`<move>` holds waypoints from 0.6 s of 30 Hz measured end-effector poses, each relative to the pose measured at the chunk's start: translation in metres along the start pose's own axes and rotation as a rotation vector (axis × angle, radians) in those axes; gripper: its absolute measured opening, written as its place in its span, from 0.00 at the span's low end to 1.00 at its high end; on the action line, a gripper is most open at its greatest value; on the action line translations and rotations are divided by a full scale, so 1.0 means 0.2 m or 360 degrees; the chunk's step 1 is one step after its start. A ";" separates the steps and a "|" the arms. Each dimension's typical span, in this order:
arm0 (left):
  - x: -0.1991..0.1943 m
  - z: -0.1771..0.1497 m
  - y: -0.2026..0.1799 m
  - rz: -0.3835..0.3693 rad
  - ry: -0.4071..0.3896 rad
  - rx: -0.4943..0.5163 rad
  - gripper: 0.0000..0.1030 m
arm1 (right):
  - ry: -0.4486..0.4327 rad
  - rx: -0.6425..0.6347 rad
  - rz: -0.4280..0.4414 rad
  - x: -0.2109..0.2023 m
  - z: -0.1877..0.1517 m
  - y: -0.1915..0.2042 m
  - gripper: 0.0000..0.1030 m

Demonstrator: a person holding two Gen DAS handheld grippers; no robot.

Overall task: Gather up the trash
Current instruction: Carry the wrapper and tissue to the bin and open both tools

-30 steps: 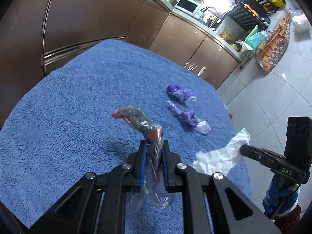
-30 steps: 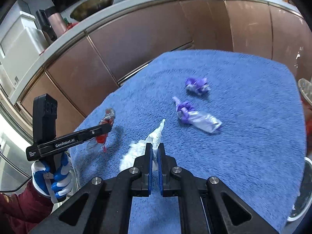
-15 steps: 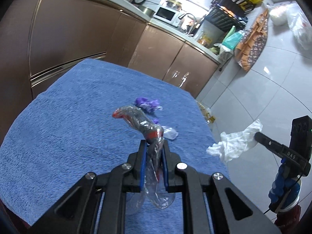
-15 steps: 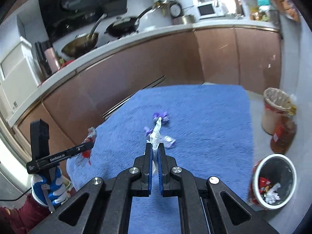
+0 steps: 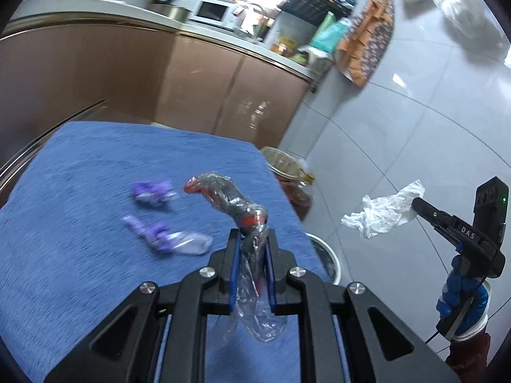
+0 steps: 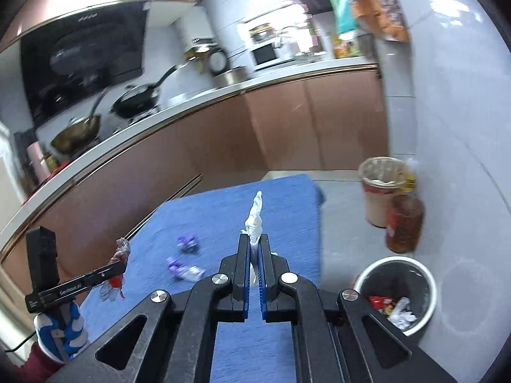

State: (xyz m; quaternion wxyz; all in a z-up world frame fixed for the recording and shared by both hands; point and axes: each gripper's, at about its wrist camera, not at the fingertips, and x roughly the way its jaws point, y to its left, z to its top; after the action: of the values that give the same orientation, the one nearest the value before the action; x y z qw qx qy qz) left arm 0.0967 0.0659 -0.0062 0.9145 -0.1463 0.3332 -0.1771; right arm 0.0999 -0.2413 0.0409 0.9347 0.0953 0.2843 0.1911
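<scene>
My left gripper (image 5: 252,234) is shut on a crumpled clear plastic wrapper with red marks (image 5: 228,196), held above the blue towel (image 5: 80,191). My right gripper (image 6: 254,239) is shut on a white crumpled tissue (image 6: 255,215); the left wrist view shows the same tissue (image 5: 383,212) hanging over the floor, beyond the towel's right edge. Two purple wrappers (image 5: 153,190) (image 5: 166,239) lie on the towel. A white-rimmed trash bin (image 6: 396,290) with some litter inside stands on the floor at the lower right of the right wrist view.
Brown kitchen cabinets (image 6: 223,137) run behind the towel-covered table. A tan bucket (image 6: 380,191) and a bottle of amber liquid (image 6: 404,223) stand on the grey tiled floor beyond the bin. A gloved hand (image 5: 463,300) holds the right gripper's handle.
Both grippers rose and swung right off the towel, each keeping its catch. The tissue left the towel edge and hangs over the floor. The trash bin came into the right wrist view.
</scene>
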 end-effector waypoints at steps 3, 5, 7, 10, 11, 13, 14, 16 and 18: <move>0.14 0.05 -0.13 -0.0050 0.0057 0.0082 0.13 | -0.0025 0.0036 -0.0109 -0.02 0.02 -0.11 0.05; 0.24 0.09 -0.21 -0.0084 0.0096 0.0135 0.13 | -0.0033 0.0066 -0.0190 -0.02 0.02 -0.19 0.05; 0.35 0.12 -0.31 -0.0126 0.0140 0.0194 0.13 | -0.0035 0.0085 -0.0263 -0.02 0.02 -0.26 0.05; 0.53 0.15 -0.45 -0.0187 0.0216 0.0272 0.13 | -0.0016 0.0119 -0.0396 0.01 0.00 -0.40 0.05; 0.59 0.15 -0.49 -0.0205 0.0243 0.0293 0.13 | -0.0005 0.0128 -0.0435 0.03 0.00 -0.45 0.05; 0.71 0.16 -0.56 -0.0231 0.0292 0.0329 0.13 | 0.0023 0.0151 -0.0506 0.07 -0.02 -0.53 0.05; 0.77 0.16 -0.59 -0.0245 0.0319 0.0348 0.13 | 0.0037 0.0161 -0.0541 0.09 -0.03 -0.58 0.05; 0.91 0.17 -0.67 -0.0268 0.0380 0.0384 0.13 | 0.0069 0.0186 -0.0601 0.14 -0.06 -0.67 0.05; 1.05 0.17 -0.74 -0.0285 0.0444 0.0413 0.13 | 0.0105 0.0223 -0.0635 0.19 -0.09 -0.76 0.05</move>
State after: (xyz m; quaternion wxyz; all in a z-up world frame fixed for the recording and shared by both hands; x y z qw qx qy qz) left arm 0.2346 -0.1504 -0.0412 0.8512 -0.0302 0.4167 -0.3176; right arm 0.1654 -0.3616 -0.0364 0.9352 0.0955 0.3406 -0.0151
